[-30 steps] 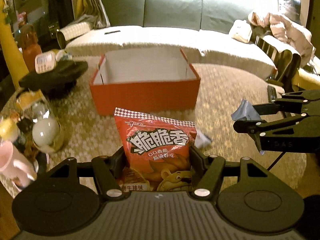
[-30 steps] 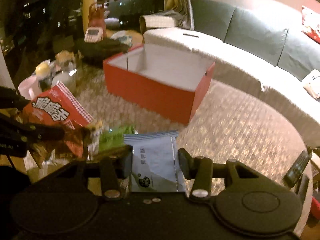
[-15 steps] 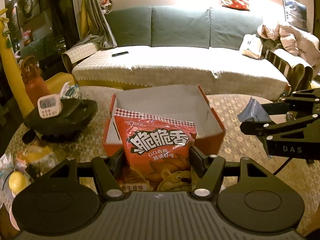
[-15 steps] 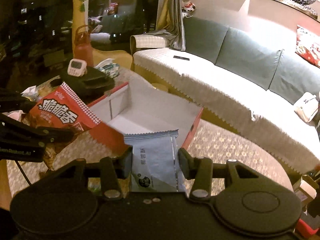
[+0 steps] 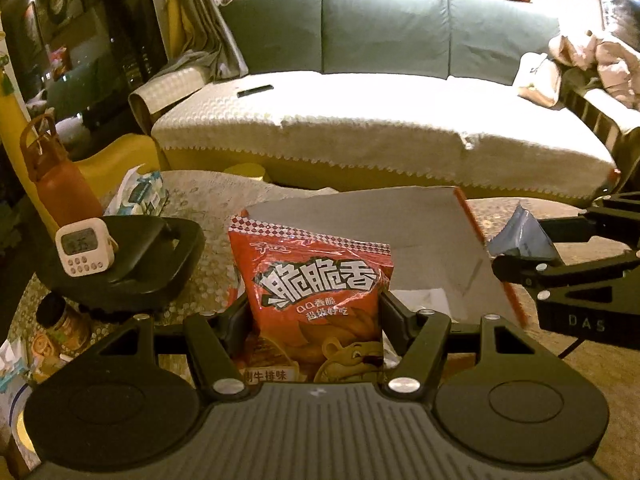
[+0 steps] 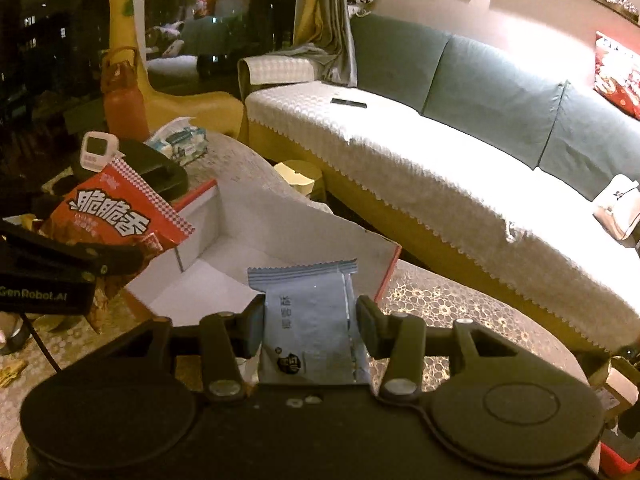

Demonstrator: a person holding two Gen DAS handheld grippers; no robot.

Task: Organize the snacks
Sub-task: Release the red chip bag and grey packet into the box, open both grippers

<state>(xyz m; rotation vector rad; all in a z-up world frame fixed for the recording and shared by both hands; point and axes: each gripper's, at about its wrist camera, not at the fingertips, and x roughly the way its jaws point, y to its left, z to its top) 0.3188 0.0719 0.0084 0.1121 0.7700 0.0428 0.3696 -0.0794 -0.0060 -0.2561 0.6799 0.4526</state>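
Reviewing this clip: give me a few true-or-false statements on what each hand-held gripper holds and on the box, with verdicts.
1. The left hand-held gripper holds a red snack bag. True.
2. The right hand-held gripper is empty. False: it grips a pale blue packet.
3. The red box is closed with a lid. False: it stands open, white inside.
4. A white timer sits on a black tray. True.

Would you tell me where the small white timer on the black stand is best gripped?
Grip the white timer across its two flat side edges, coming from above and in front. It stands upright, leaning on the black stand, so its sides look free.
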